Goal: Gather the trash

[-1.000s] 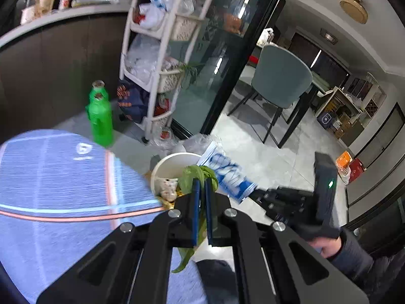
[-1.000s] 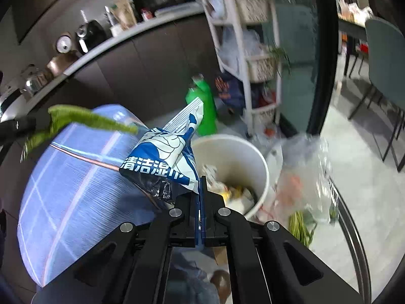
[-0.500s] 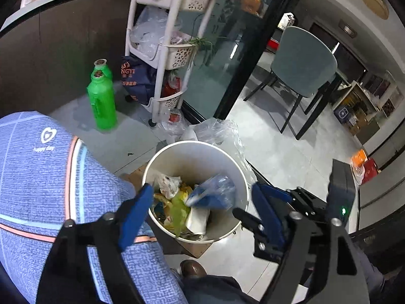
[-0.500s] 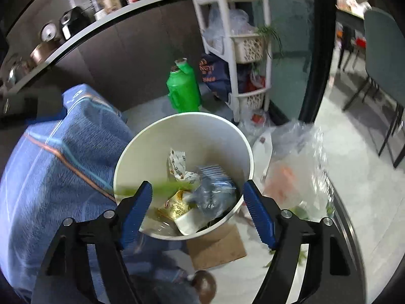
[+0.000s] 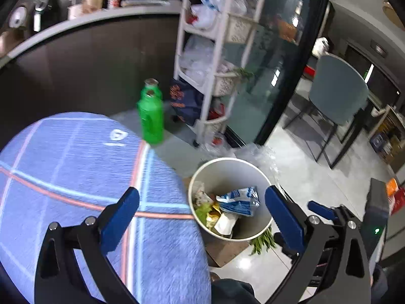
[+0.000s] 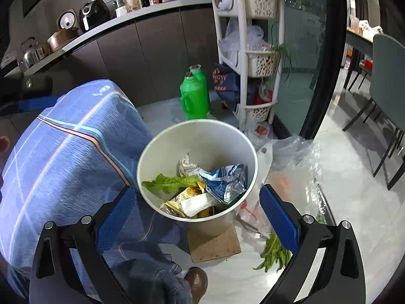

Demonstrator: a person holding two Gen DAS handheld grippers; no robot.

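Both grippers, left gripper (image 5: 202, 209) and right gripper (image 6: 195, 207), hang spread apart and empty above the white bin (image 6: 149, 149). Inside it lie the blue-white wrapper (image 6: 225, 179) and the lettuce leaf (image 6: 169, 183), against its near wall.

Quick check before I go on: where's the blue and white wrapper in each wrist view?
Left wrist: the blue and white wrapper lies in the white bin, lower right of centre.
Right wrist: the wrapper is at centre, on the right of the bin, beside a lettuce leaf.
Shared landmark: the green bottle behind the bin.
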